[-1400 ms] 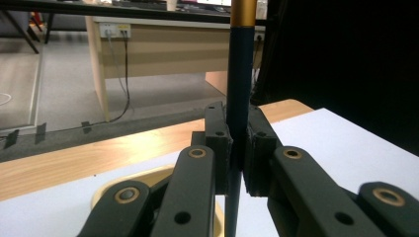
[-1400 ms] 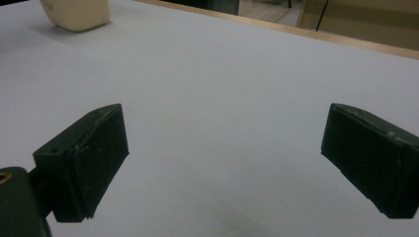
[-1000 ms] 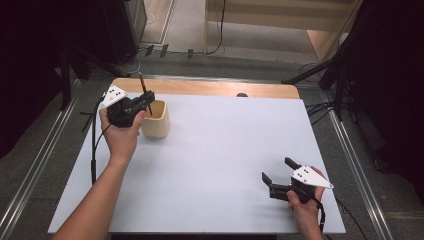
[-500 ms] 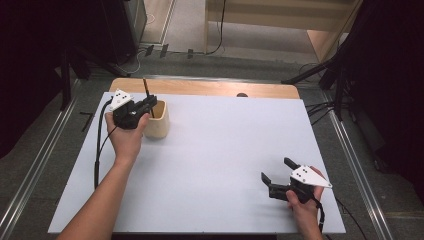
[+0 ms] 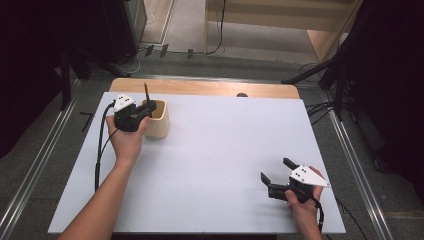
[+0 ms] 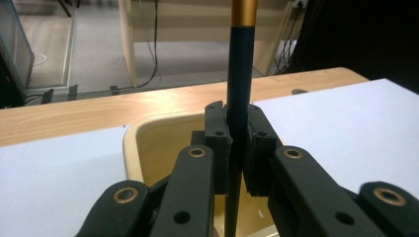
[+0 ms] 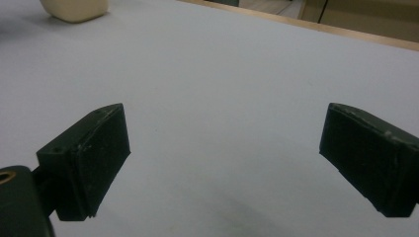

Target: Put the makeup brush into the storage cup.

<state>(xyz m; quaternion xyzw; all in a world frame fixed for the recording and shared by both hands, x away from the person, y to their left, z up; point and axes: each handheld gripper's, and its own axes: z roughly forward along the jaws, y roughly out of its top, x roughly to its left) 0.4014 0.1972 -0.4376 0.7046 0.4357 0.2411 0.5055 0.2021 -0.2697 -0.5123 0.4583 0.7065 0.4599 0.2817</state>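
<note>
Left gripper (image 5: pixel 142 113), upper left of the high view: we see its jaws clamped on a dark pen (image 6: pixel 240 94) with a gold band near the top, held upright. Over the last second this gripper has slid right and slightly up-frame, from beside the beige cup (image 5: pixel 156 120) to directly over its mouth. The pen tip now sticks up above the cup's rim (image 5: pixel 146 90).

In the left gripper view the pen's lower end runs down between the jaws toward the cup's interior (image 6: pixel 163 143). We can't tell whether the tip touches the bottom. We judge the drop-in step is close: pen lined up over the opening, release still to come.

Cup: stands upright on the white table (image 5: pixel 225 150), near the upper-left corner, open-topped. What we see of its pale inside wall holds nothing but the pen shaft.

Right gripper (image 5: pixel 277 172), lower right of the high view: unchanged over the second, jaws spread wide, holding nothing, low over bare table. In its own view the two black pads (image 7: pixel 89 148) flank plain white surface, with the cup far off at the upper left (image 7: pixel 74 10).
</note>
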